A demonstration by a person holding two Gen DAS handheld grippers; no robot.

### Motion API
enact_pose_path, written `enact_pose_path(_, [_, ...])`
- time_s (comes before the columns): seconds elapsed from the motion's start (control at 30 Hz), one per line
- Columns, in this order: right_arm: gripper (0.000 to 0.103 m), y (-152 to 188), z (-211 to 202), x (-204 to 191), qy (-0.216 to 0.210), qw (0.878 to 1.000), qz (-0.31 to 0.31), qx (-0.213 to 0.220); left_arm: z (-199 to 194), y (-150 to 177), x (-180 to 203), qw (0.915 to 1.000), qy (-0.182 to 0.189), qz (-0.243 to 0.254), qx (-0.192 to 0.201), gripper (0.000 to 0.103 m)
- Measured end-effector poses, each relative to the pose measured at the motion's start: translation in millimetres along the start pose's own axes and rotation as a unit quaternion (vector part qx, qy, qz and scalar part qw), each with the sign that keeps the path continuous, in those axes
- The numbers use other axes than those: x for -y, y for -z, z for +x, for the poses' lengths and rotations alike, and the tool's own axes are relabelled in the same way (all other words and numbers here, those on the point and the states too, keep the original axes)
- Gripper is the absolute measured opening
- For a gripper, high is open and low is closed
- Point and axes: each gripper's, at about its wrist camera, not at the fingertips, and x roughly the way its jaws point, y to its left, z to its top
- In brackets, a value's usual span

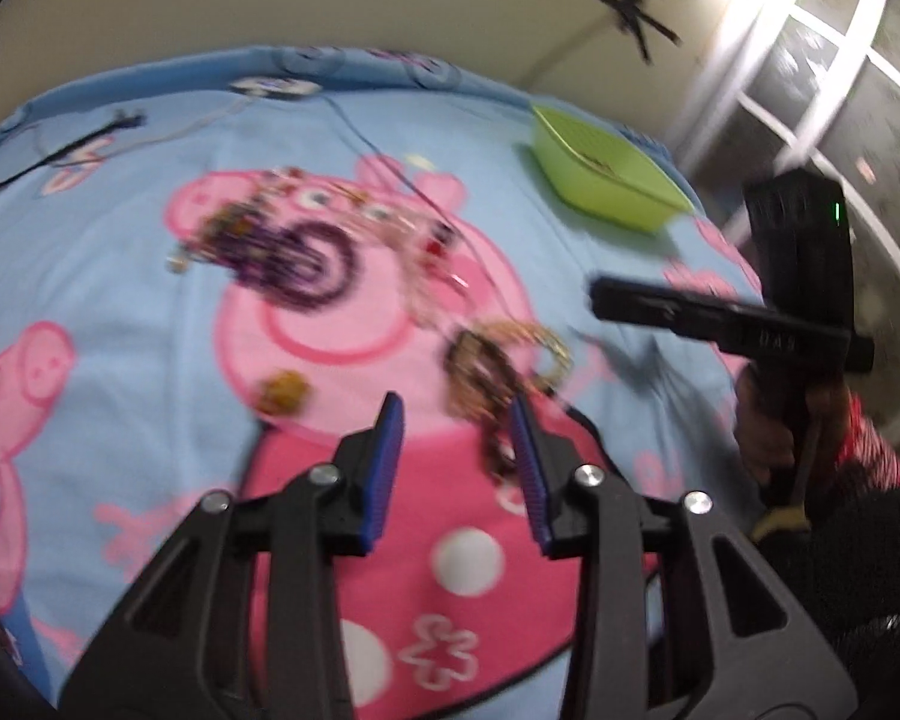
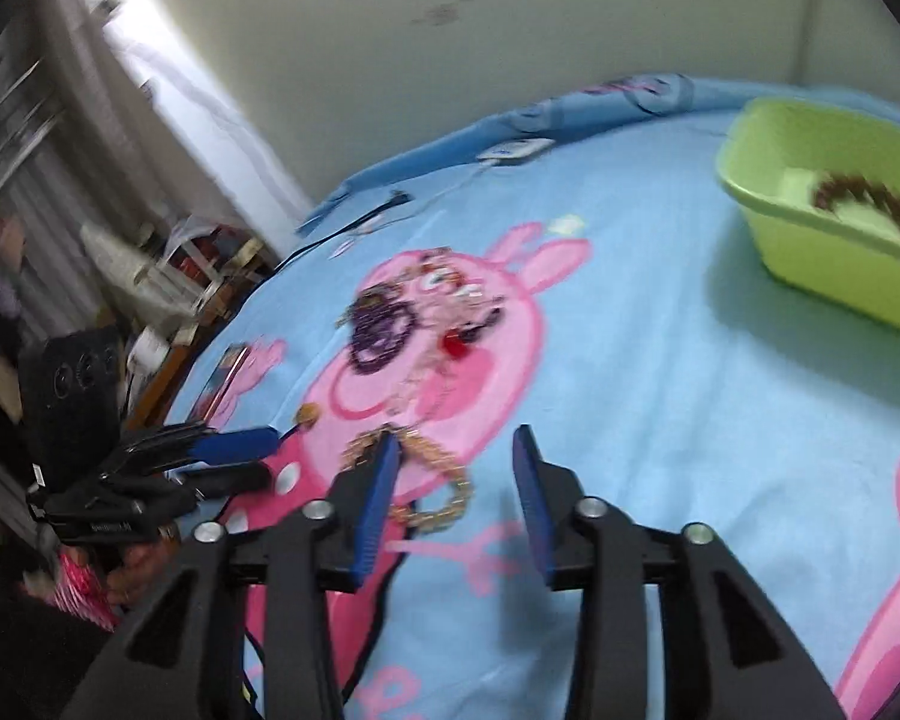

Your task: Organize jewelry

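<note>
One piece so far sits in the green basin (image 2: 828,240), a brown beaded thing as far as I can tell through the blur. Everything else is still out on the bed (image 1: 120,240).

Left to move:
- the main tangle (image 1: 306,246) of purple beads and chains, well short of the basin, on the pig's face print
- a gold chain (image 1: 498,360), nearer me than the tangle, just off my left gripper (image 1: 456,414)
- a small amber piece (image 1: 282,393), beside the chain on the side away from the basin

Both sets of jaws stand apart and I see nothing clamped in either. The right gripper (image 2: 459,444) hangs over bare blanket next to the chain.

Room: open blanket between chain and basin, nothing standing in that lane. The basin sits near the bed's far corner, with the wall just behind, so I'd avoid overshooting it. Cables trail on the bed beyond the tangle; snag risk, I'd judge.
</note>
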Motion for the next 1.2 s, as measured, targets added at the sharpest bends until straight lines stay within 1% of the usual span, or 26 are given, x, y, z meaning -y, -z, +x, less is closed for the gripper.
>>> enact_pose_path(0.07, [0.021,2,6,-15,-0.021,0.999,-0.034,-0.026,12,5,13,0.9994,0.017,0.016,-0.025,0.035])
enact_pose_path(0.13, [0.021,6,13,-27,-0.027,0.997,-0.054,-0.041,25,10,21,0.9986,0.014,0.025,-0.043,0.035])
enact_pose_path(0.17, [0.018,7,17,-30,-0.030,0.997,-0.059,-0.047,32,11,22,0.9983,0.009,0.026,-0.052,0.034])
enact_pose_path(0.2, [0.015,7,22,-32,-0.032,0.996,-0.061,-0.054,32,11,23,0.9987,0.006,0.028,-0.043,0.034])
enact_pose_path(0.23, [0.013,6,30,-34,-0.025,0.996,-0.061,-0.064,33,11,24,0.9986,0.007,0.029,-0.043,0.027])
enact_pose_path(0.27, [0.011,6,36,-35,-0.016,0.996,-0.058,-0.072,34,10,24,0.9985,0.006,0.029,-0.045,0.017])
enact_pose_path(0.3, [0.006,4,44,-34,-0.009,0.996,-0.049,-0.080,35,10,24,0.9986,0.007,0.028,-0.045,0.016])
enact_pose_path(0.33, [0.002,2,50,-31,-0.011,0.996,-0.039,-0.083,33,9,23,0.9987,0.010,0.026,-0.042,0.010])
enact_pose_path(0.4, [0.000,0,57,-31,-0.015,0.995,-0.042,-0.087,28,9,25,0.9986,0.014,0.034,-0.038,0.000])
enact_pose_path(0.47, [0.000,0,55,-32,-0.023,0.994,-0.043,-0.097,20,8,25,0.9985,0.032,0.035,-0.029,0.000])
enact_pose_path(0.5, [0.000,-2,49,-33,-0.044,0.993,-0.040,-0.098,14,7,25,0.9982,0.044,0.034,-0.023,0.000])
enact_pose_path(0.57, [0.000,-3,34,-34,-0.079,0.992,-0.027,-0.094,-1,3,24,0.9968,0.072,0.035,-0.001,0.000])
enact_pose_path(0.63, [0.000,-8,14,-32,-0.140,0.987,-0.010,-0.082,-14,-3,25,0.9945,0.096,0.035,0.023,0.000])
enact_pose_path(0.67, [0.000,-11,2,-30,-0.164,0.984,-0.002,-0.066,-19,-6,24,0.9934,0.103,0.034,0.035,0.000])
enact_pose_path(0.73, [0.000,-17,-14,-25,-0.192,0.981,0.014,-0.041,-23,-14,25,0.9932,0.099,0.035,0.050,0.000])
enact_pose_path(0.77, [0.000,-20,-19,-22,-0.191,0.981,0.020,-0.030,-23,-18,26,0.9939,0.088,0.036,0.056,0.000])
enact_pose_path(0.8, [0.000,-24,-24,-19,-0.179,0.983,0.022,-0.020,-21,-22,26,0.9948,0.075,0.036,0.060,0.000])
enact_pose_path(0.83, [0.000,-26,-26,-17,-0.170,0.985,0.021,-0.014,-18,-27,27,0.9955,0.067,0.036,0.057,0.002])
enact_pose_path(0.9, [0.000,-29,-29,-11,-0.158,0.987,0.029,-0.006,-12,-37,31,0.9952,0.067,0.045,0.055,0.009])
enact_pose_path(0.97, [0.000,-31,-32,-8,-0.148,0.989,0.030,0.001,-6,-42,39,0.9948,0.057,0.062,0.058,0.030])
enact_pose_path(1.0, [0.000,-32,-34,-7,-0.139,0.990,0.030,0.005,-2,-45,44,0.9944,0.054,0.070,0.058,0.033])
enact_pose_path(1.03, [0.000,-33,-34,-3,-0.137,0.990,0.030,0.007,5,-48,51,0.9933,0.052,0.086,0.058,0.035])
enact_pose_path(1.13, [0.000,-35,-41,3,-0.138,0.990,0.030,0.013,18,-52,63,0.9908,0.040,0.118,0.052,0.035])
enact_pose_path(1.2, [0.000,-37,-46,4,-0.140,0.990,0.028,0.017,28,-55,65,0.9901,0.037,0.128,0.045,0.035])
